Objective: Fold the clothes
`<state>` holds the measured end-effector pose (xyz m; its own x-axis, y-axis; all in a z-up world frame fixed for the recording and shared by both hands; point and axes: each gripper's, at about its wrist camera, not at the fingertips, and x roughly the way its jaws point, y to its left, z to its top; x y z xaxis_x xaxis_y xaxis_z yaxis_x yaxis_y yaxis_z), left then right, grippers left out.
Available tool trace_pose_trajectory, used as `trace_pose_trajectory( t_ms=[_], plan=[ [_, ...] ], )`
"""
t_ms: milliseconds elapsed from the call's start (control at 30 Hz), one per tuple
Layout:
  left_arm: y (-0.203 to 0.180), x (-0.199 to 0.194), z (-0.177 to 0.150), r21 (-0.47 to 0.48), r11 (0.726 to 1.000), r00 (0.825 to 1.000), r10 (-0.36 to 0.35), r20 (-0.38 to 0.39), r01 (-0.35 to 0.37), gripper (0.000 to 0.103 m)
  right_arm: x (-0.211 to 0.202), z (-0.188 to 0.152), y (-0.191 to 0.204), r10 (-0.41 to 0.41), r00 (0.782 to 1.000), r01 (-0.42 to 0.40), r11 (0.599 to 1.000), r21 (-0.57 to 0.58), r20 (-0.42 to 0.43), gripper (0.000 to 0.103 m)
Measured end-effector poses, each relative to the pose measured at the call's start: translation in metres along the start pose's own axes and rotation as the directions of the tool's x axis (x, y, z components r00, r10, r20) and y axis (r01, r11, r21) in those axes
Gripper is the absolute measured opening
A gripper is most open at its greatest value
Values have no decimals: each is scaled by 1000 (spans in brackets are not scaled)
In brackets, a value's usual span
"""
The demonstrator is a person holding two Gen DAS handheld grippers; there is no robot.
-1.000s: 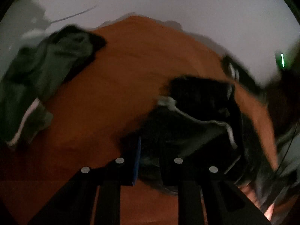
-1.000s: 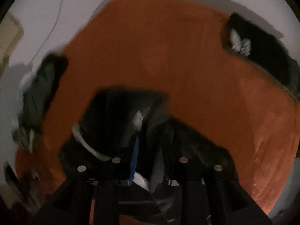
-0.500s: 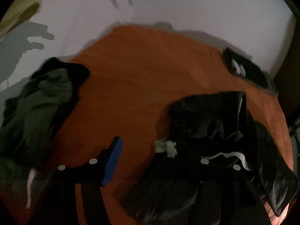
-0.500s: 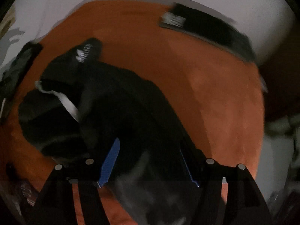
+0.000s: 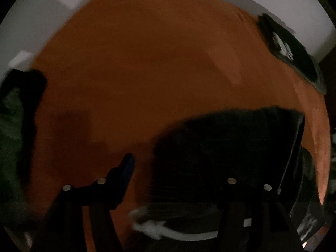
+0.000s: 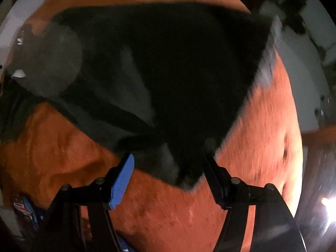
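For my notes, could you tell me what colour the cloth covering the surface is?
Orange cloth, clearest in the right wrist view.

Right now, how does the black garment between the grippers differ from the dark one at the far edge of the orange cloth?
The black garment lies spread out wide; the far garment is a compact folded bundle. The black garment sits under the open right gripper; the far garment lies untouched at the orange cloth's edge. The far one shows a pale print. Both rest on the cloth.

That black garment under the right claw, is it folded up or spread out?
Spread out. The black garment lies as one broad, mostly flat sheet on the orange surface, its corner between the open right claw.
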<state>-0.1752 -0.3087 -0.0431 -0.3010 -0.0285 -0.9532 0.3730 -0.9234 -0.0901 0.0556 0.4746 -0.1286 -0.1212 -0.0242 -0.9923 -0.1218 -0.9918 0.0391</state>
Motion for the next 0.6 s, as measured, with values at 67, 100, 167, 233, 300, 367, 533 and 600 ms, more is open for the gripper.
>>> trace_pose_trajectory(
  t_ms=[67, 100, 167, 233, 300, 367, 533, 600],
  plan=[
    [-7, 15, -4, 28, 1000, 1000, 11, -19, -10, 65, 1, -11, -6, 4, 1000, -4, 1000, 24, -6, 66],
    [-10, 22, -7, 43, 999, 999, 16, -28, -15, 65, 0, -16, -5, 2, 1000, -2, 1000, 14, 0, 66],
    [-16, 29, -6, 61, 998, 999, 35, -31, -33, 66, -2, -24, 1, -23, 1000, 24, 999, -28, 21, 66],
    [-21, 31, -2, 68, 996, 998, 55, -22, -54, 66, -6, -34, 24, -124, 989, 136, 976, -172, 81, 66],
    [-20, 24, 1, 40, 997, 998, 58, 37, -59, 66, -6, -45, 48, -228, 961, 267, 912, -312, 155, 66],
    [-19, 17, 1, 15, 998, 993, 57, 107, -58, 51, -2, -61, 74, -338, 901, 429, 787, -443, 272, 66],
    [-32, 20, -8, 59, 988, 978, 134, 161, -146, 22, 27, -84, 102, -451, 776, 631, 527, -570, 441, 66],
    [-36, 20, -14, 79, 984, 973, 146, 180, -162, 20, 39, -89, 107, -476, 724, 688, 432, -584, 500, 60]
  ],
)
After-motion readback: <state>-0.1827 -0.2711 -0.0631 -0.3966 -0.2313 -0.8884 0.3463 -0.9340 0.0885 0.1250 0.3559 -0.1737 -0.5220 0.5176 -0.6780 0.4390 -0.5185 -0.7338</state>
